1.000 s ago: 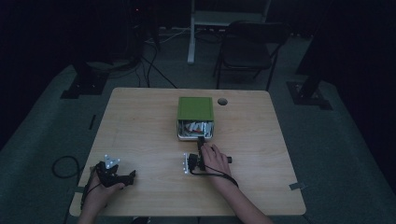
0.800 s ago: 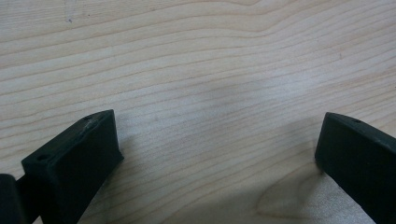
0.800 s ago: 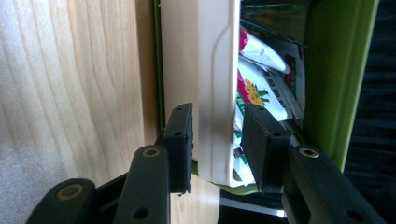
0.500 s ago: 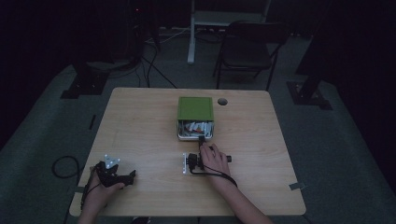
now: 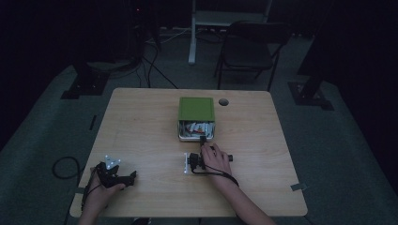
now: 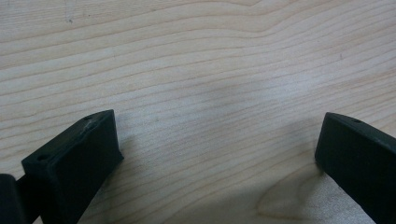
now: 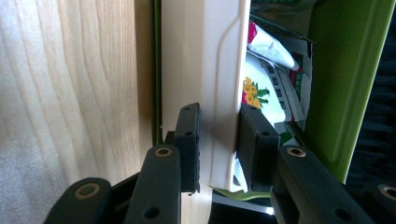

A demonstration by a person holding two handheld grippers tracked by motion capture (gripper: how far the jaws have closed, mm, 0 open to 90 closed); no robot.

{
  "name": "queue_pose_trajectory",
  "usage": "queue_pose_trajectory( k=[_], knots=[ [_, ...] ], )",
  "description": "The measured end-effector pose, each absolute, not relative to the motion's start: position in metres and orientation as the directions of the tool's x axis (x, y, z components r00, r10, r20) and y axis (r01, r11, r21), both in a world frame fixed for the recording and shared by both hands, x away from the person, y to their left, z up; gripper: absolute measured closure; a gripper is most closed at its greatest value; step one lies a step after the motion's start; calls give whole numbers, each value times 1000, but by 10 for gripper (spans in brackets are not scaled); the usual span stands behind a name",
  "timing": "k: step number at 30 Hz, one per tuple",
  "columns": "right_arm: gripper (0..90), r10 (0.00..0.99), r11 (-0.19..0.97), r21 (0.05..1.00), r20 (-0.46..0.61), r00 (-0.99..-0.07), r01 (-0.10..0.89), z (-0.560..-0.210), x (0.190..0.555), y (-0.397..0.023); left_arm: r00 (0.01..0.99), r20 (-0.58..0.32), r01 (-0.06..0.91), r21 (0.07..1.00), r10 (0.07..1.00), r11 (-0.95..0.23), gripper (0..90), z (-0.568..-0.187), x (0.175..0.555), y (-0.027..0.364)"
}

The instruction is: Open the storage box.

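A green box (image 5: 196,108) sits at the middle of the wooden table (image 5: 141,126), its drawer (image 5: 196,132) drawn out toward me with several printed packets (image 7: 266,88) inside. My right gripper (image 5: 202,139) reaches to the drawer's front. In the right gripper view its jaws have just been closing, and the right gripper (image 7: 218,144) is now shut on the cream drawer front (image 7: 205,70), one pad on each face. My left gripper (image 5: 127,177) rests at the table's front left. It (image 6: 219,154) stands open over bare wood with nothing between the jaws.
A round cable hole (image 5: 223,101) lies just right of the box. A dark chair (image 5: 248,47) and a white stand (image 5: 193,33) stand beyond the far edge. A cable (image 5: 61,166) trails off the table's left side.
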State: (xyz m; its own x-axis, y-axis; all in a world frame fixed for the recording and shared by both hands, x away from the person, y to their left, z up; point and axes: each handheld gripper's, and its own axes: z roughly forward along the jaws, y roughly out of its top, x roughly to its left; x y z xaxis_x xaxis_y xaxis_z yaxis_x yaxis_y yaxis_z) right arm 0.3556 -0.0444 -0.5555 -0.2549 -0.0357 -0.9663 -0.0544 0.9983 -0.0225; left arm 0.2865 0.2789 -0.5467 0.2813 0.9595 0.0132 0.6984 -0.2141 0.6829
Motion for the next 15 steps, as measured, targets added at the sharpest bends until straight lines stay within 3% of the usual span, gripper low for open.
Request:
queue_pose_trajectory(
  k=[15],
  knots=[
    [719, -18, 998, -2, -955, -297, -57, -550, 351, -44, 281, 13, 698, 683, 959, -214, 1, -547, 287, 279]
  ],
)
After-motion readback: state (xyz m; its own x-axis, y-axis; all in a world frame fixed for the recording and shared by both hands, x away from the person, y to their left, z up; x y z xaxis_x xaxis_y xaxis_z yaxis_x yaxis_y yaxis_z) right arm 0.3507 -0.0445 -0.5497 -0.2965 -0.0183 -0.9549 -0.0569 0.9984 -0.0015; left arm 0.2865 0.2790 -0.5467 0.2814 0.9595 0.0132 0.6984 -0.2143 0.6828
